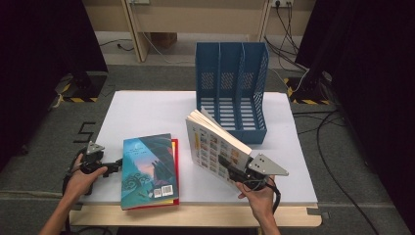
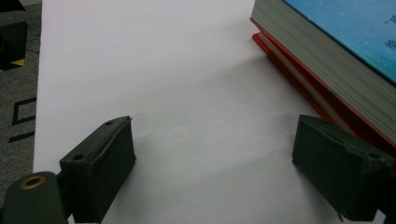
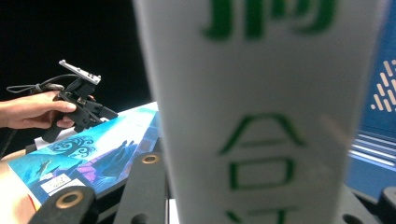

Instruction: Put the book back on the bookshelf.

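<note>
Now right claw (image 1: pixel 230 169) grips white book (image 1: pixel 215 147) upright; left claw (image 1: pixel 116 165) wide, empty.

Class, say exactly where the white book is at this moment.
In the high view the white book is right of centre, tilted up off the table in the right tongs, just in front of the blue file rack and right of the teal book.

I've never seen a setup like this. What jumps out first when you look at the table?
The white book held up off the table, tilted, with the right gripper closed on its spine, just in front of the blue file rack at the far edge. Next, a blue-covered book lying on a red one near the front, with the left gripper open beside it.
</note>
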{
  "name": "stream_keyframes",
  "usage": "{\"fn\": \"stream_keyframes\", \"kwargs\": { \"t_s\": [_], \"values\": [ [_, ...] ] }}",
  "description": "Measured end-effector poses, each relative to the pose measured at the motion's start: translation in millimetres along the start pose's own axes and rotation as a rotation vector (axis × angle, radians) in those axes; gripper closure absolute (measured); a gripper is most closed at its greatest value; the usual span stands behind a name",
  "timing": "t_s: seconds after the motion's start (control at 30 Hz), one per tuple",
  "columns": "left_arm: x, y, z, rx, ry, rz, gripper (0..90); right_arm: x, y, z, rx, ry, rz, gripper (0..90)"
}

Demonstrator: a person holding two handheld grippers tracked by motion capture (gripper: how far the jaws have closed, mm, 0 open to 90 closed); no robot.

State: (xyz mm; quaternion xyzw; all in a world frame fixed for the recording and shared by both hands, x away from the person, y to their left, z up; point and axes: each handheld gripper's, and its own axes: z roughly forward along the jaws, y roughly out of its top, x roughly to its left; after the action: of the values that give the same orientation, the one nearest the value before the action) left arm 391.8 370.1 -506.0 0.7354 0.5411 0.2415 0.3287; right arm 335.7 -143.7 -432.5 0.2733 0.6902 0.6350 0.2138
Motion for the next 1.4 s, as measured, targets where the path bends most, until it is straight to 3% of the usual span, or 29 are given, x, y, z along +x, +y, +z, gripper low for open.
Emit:
{"fn": "stream_keyframes", "kwargs": {
  "t_s": [0.43,0.57,0.77,0.93,1.03,1.4],
  "values": [
    [0.0,0.0,0.1,0.000,0.000,-0.001,11.8,1.2,-5.1,4.8,0.002,-0.001,-0.008,71.4],
    [0.0,0.0,0.1,0.000,0.000,-0.001,11.9,3.1,-4.6,4.8,-0.004,-0.030,-0.052,73.4],
    [0.1,0.0,0.1,0.000,0.000,-0.001,11.9,6.0,-3.3,5.9,-0.012,-0.031,-0.031,74.0],
    [0.2,0.0,0.1,0.000,-0.002,-0.002,11.8,7.1,3.8,6.6,-0.028,-0.013,-0.031,74.1],
    [0.2,0.0,0.1,0.000,-0.002,-0.002,11.9,9.3,8.7,4.6,-0.019,-0.024,-0.051,74.1],
    [0.3,-0.1,0.0,0.000,-0.002,-0.002,11.8,2.0,25.3,-9.6,-0.038,-0.080,-0.037,74.1]
  ]
}}
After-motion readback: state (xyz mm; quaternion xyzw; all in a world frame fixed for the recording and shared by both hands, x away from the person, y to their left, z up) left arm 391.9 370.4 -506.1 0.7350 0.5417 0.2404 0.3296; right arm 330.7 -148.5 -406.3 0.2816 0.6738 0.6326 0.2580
